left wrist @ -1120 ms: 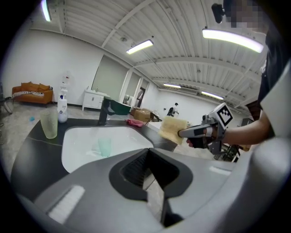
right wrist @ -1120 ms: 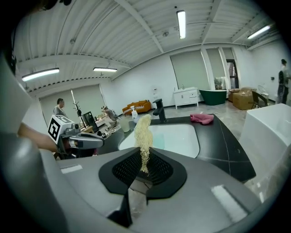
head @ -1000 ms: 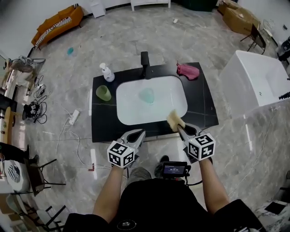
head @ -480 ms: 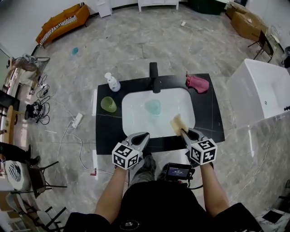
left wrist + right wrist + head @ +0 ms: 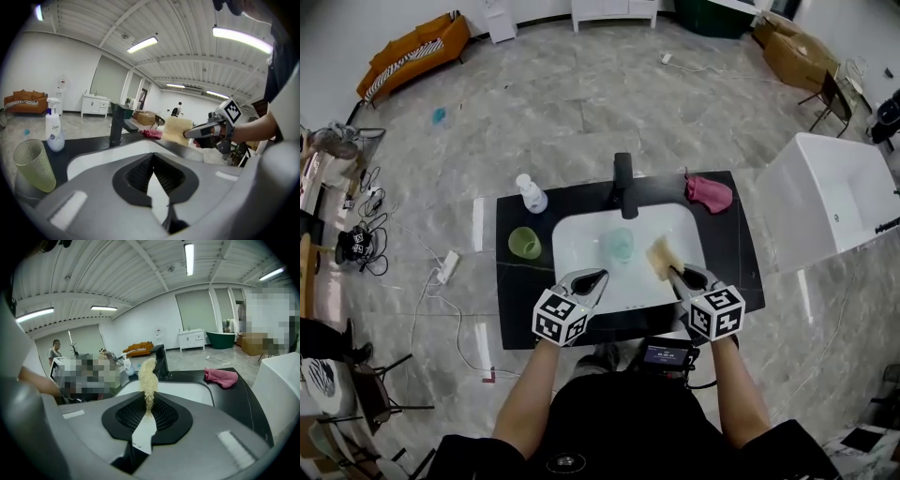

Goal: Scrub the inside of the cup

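Your right gripper (image 5: 677,273) pinches the sponge (image 5: 660,256), just right of the cup (image 5: 620,246). Your left gripper (image 5: 592,278) is closed, holding nothing.

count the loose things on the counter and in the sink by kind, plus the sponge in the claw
cups: 2, green cup on the counter, pale teal cup in the basin
soap bottle: 1
pink cloth: 1
sponge: 1
total: 5
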The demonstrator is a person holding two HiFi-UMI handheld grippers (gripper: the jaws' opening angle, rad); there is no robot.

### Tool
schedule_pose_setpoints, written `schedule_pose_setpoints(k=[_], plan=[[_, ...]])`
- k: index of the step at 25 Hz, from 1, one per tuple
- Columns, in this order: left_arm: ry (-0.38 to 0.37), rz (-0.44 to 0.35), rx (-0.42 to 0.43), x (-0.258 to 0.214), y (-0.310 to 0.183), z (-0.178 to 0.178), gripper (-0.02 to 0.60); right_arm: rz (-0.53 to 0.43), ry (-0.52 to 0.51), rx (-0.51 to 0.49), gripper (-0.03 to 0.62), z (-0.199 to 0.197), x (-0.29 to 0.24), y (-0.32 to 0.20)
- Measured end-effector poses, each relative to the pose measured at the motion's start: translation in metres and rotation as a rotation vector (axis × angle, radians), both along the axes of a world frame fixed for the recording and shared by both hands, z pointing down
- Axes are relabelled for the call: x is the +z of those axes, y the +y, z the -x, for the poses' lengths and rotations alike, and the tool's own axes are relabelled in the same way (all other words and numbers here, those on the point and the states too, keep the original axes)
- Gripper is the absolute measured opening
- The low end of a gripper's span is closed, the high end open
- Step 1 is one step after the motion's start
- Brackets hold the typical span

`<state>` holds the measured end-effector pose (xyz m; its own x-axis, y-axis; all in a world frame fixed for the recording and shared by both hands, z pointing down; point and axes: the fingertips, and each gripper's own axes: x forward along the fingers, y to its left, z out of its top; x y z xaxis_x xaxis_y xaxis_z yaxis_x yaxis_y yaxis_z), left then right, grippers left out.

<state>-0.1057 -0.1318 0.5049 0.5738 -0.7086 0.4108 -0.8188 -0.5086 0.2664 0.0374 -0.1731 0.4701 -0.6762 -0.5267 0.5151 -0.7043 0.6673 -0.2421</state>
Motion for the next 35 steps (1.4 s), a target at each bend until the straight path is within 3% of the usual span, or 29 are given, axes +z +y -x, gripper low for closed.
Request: schedule_pose_setpoints(k=[9, 16, 24, 29, 35], plan=[[0.036, 0.041, -0.080, 0.007, -0.009, 0.004, 0.000, 0.029, 0.009, -0.058, 0.041, -0.001, 0.006, -0.021], [0.096, 0.017, -0.118, -0.005, -0.018, 0.003, 0.000, 0.031, -0.003, -0.120, 0.041, 0.000, 0.000, -0.038], [0.070, 0.028, -0.133, 0.000, -0.023, 0.000, 0.000, 0.038, -0.010, -0.172, 0.041, 0.002, -0.001, -0.041], [0.063, 0.056, -0.134, 0.002, -0.028, -0.004, 0.002, 0.050, 0.026, -0.257, 0.041, -0.005, 0.003, -0.043], [-0.008, 0.072, -0.151, 0.011, -0.053, 0.001, 0.077, 0.052, 0.048, -0.356, 0.041, -0.006, 0.009, -0.061]])
